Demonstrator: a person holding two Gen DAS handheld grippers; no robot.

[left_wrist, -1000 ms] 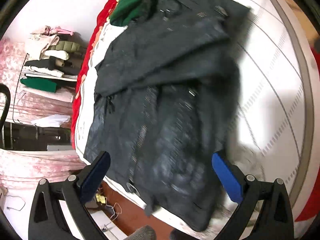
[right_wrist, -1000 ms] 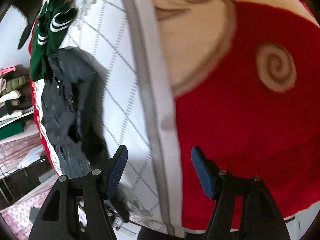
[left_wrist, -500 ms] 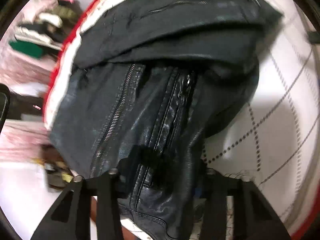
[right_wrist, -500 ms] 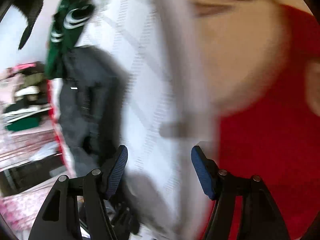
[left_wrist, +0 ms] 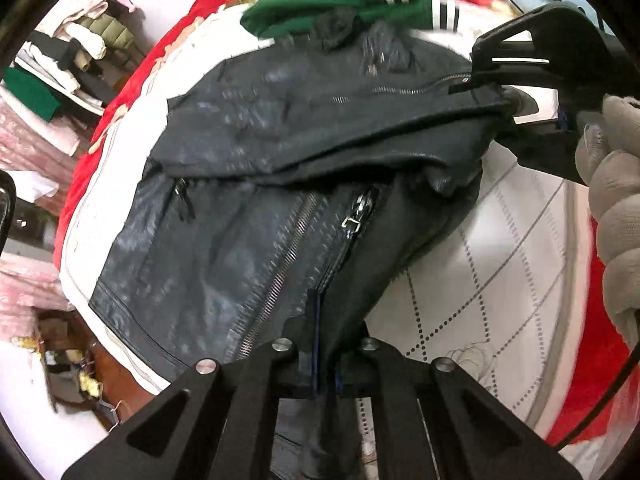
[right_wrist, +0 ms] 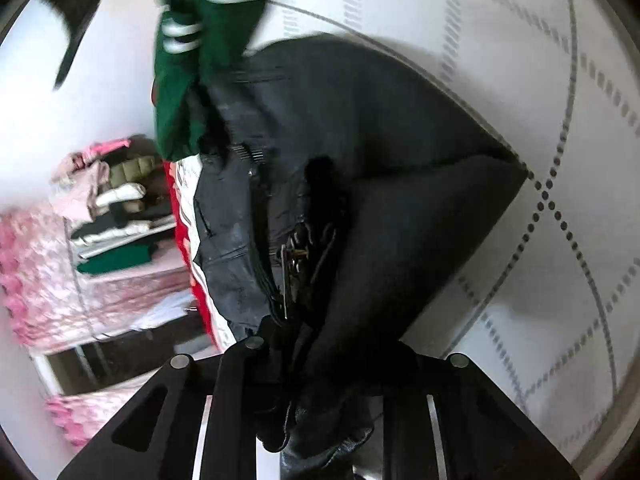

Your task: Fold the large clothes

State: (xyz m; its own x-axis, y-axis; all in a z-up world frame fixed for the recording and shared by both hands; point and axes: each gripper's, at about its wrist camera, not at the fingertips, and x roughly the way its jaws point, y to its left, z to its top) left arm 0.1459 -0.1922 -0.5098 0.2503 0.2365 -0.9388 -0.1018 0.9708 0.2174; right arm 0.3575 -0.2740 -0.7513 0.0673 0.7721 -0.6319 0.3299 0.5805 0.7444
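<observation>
A black leather jacket (left_wrist: 248, 200) with silver zippers lies on a white quilted bed cover (left_wrist: 500, 280). My left gripper (left_wrist: 326, 344) is shut on the jacket's near edge beside the front zipper. My right gripper (left_wrist: 516, 100) shows at the upper right of the left wrist view, shut on the jacket's far corner, held by a gloved hand (left_wrist: 616, 208). In the right wrist view the right gripper (right_wrist: 316, 344) is shut on bunched jacket (right_wrist: 380, 168) fabric that hides its fingertips.
A green garment (left_wrist: 340, 4) with white stripes lies just beyond the jacket, also in the right wrist view (right_wrist: 196, 56). A red blanket (left_wrist: 132, 92) edges the bed. A shelf of stacked folded clothes (left_wrist: 72, 52) stands at the left.
Both grippers were open one second ago. The left closed on the jacket's near edge. The right swung from the red blanket across to the jacket and closed on its far corner.
</observation>
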